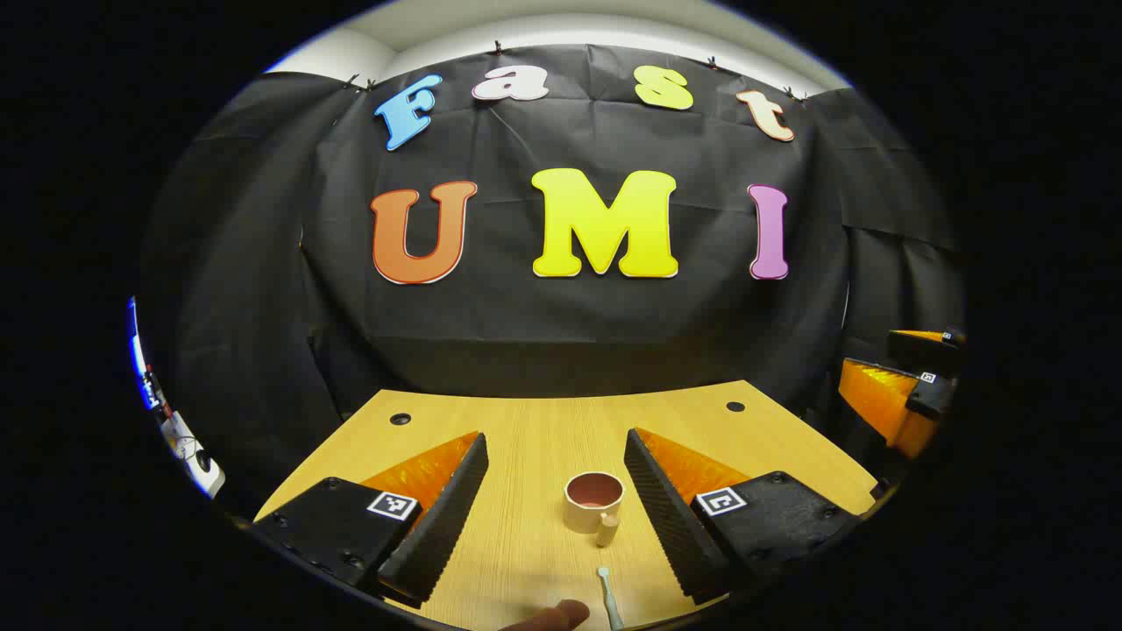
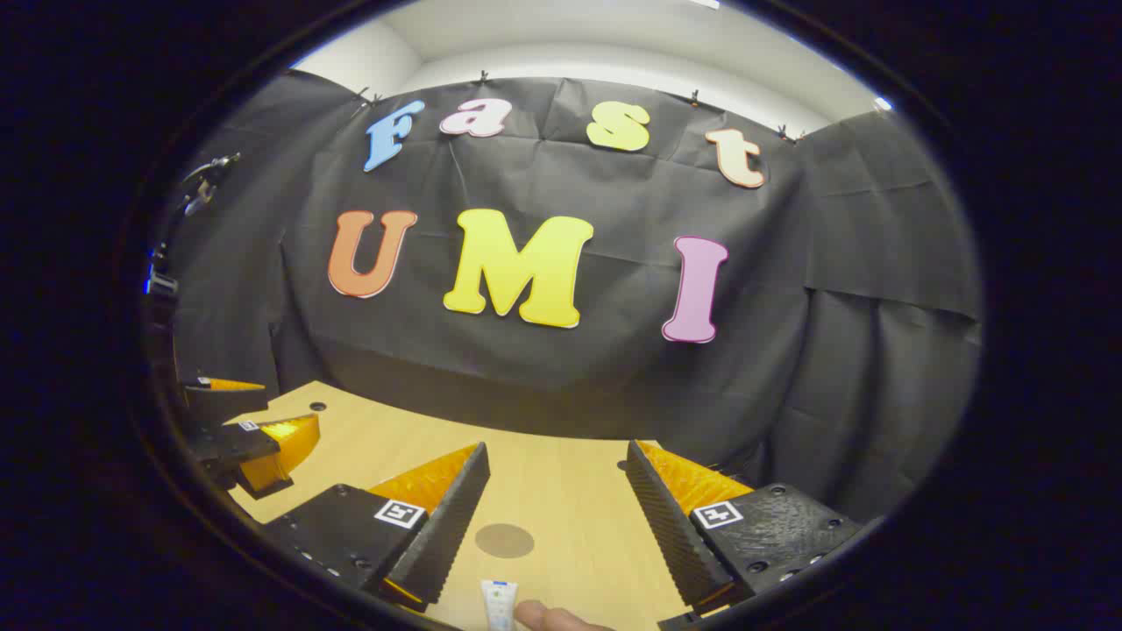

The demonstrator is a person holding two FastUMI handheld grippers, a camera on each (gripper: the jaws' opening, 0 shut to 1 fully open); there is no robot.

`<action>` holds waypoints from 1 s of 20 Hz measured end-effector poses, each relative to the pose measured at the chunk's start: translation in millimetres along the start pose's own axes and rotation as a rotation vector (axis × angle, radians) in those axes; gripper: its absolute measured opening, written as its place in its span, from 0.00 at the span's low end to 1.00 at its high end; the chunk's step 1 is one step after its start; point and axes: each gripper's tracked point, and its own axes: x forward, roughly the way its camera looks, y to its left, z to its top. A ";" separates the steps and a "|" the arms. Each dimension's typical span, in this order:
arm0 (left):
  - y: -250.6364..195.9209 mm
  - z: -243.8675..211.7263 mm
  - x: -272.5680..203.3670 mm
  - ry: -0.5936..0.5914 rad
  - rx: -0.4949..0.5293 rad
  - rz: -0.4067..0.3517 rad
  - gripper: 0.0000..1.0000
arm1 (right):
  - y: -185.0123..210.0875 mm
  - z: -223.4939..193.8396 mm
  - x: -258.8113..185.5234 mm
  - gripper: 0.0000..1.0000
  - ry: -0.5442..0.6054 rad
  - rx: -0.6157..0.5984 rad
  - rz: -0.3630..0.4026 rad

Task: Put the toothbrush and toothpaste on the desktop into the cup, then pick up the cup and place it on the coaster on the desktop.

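L gripper (image 1: pixel 554 491): jaws spread wide, nothing held, hovering above the wooden desktop (image 1: pixel 526 429). Cup (image 1: pixel 593 501) is seen upright on the desktop between the two fingers but touching neither, nearer the finger on the view's right; handle is turned toward the camera. Cup interior looks empty as far as can be told. Toothbrush (image 1: pixel 607 596) is seen lying flat on the desktop just in front of the cup, at the lower edge of the left gripper view; a fingertip (image 1: pixel 561 616) is seen beside it.

R gripper (image 2: pixel 557 499): also wide apart, nothing gripped. Coaster (image 2: pixel 504 541), a flat round disc, is seen on the desktop between its fingers. Toothpaste (image 2: pixel 499 605) is seen lying near the coaster at the bottom edge, w/ a fingertip (image 2: pixel 548 617) just beside it; contact can't be told.
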 end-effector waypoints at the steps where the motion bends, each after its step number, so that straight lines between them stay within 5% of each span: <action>1: -1.2 6.0 0.2 -0.010 0.003 0.004 0.99 | -0.8 1.8 3.3 0.95 0.001 -0.002 0.004; 11: -20.7 33.1 0.9 -0.078 0.000 0.040 0.99 | -14.8 8.5 22.0 0.95 -0.013 -0.026 0.063; 20: -43.2 -43.9 3.7 0.068 0.033 0.027 0.99 | -15.0 -33.0 26.7 0.98 0.085 -0.039 0.130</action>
